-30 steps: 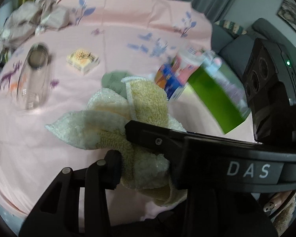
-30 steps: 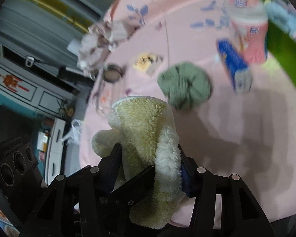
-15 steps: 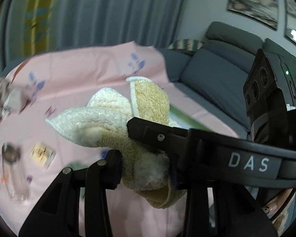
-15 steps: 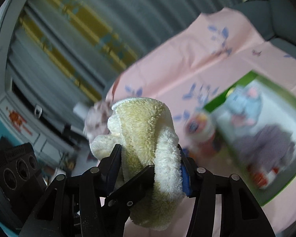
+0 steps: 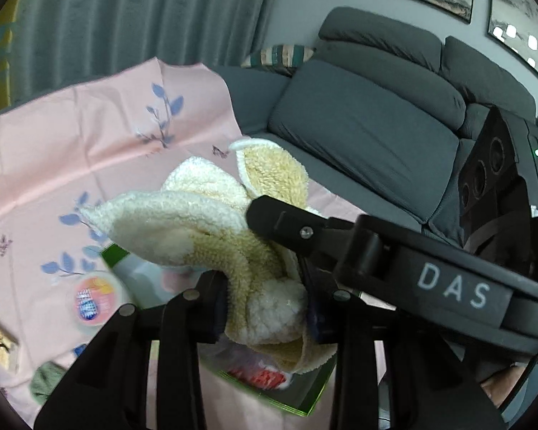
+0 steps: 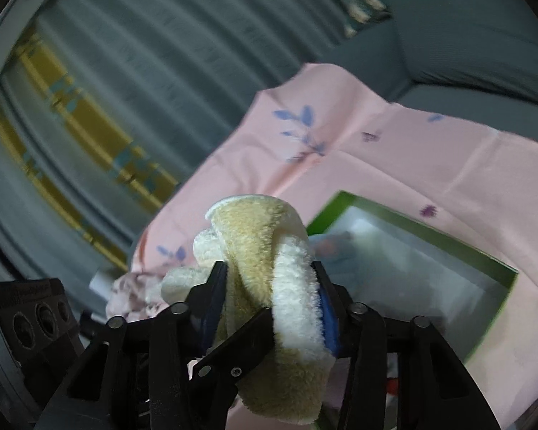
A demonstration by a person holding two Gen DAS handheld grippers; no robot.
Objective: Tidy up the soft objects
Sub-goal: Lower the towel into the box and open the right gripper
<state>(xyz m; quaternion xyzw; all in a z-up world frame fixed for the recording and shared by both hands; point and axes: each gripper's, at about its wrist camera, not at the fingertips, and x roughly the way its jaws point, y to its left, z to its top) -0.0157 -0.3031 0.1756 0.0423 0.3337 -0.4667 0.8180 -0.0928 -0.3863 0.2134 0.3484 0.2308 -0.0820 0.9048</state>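
Holding 1 fluffy towel [image 5: 211,229], the left gripper [image 5: 265,308] and right gripper [image 6: 272,294] both squeeze its bunched middle; the right's jaws just closed tighter. It looks light and floppy.

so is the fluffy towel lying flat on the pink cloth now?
No, the fluffy towel hangs bunched between both grippers' fingers above the pink cloth.

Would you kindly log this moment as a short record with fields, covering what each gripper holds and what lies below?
Held item: fluffy cream towel, bunched
Left gripper: jaws shut on the towel
Right gripper: jaws have just been closing, shut on the same towel
Below: green box, open, soft items inside, blurred
Surface: pink cloth with blue leaf print
Also on cloth: round tub, green rag
Background: grey sofa
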